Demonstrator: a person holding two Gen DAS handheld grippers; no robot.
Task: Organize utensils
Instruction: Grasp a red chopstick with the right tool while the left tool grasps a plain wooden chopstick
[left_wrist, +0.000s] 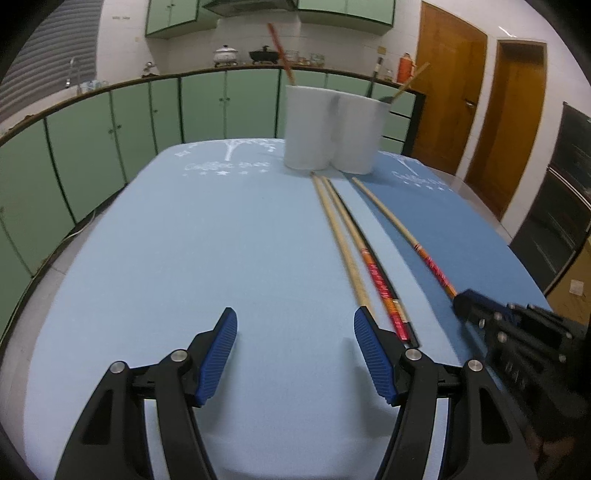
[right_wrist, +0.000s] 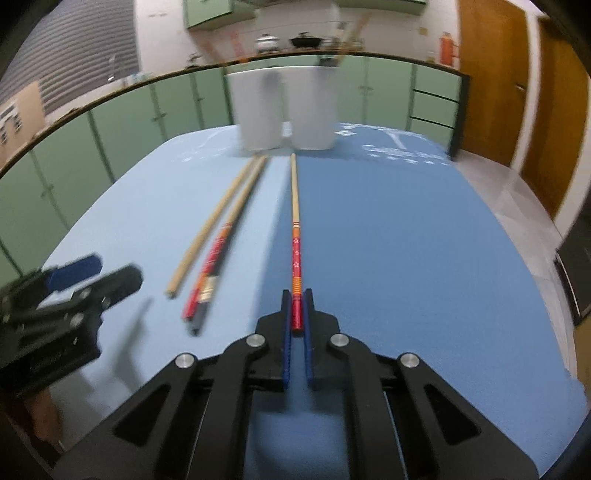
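The right tool (right_wrist: 297, 314) is clamped on the red end of a chopstick (right_wrist: 295, 206) lying on the desk (right_wrist: 406, 240), tip toward two white holders (right_wrist: 284, 107). The left tool (left_wrist: 295, 350) hovers with its fingers apart beside the other chopsticks (left_wrist: 354, 243). Gripped so near its end, the long stick could pivot or slip when lifted, missing the holder.

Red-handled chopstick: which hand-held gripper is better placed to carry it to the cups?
Right. The right hand-held gripper is closed on the red-handled chopstick, aimed at the white cups; the left hand-held gripper is open, empty.
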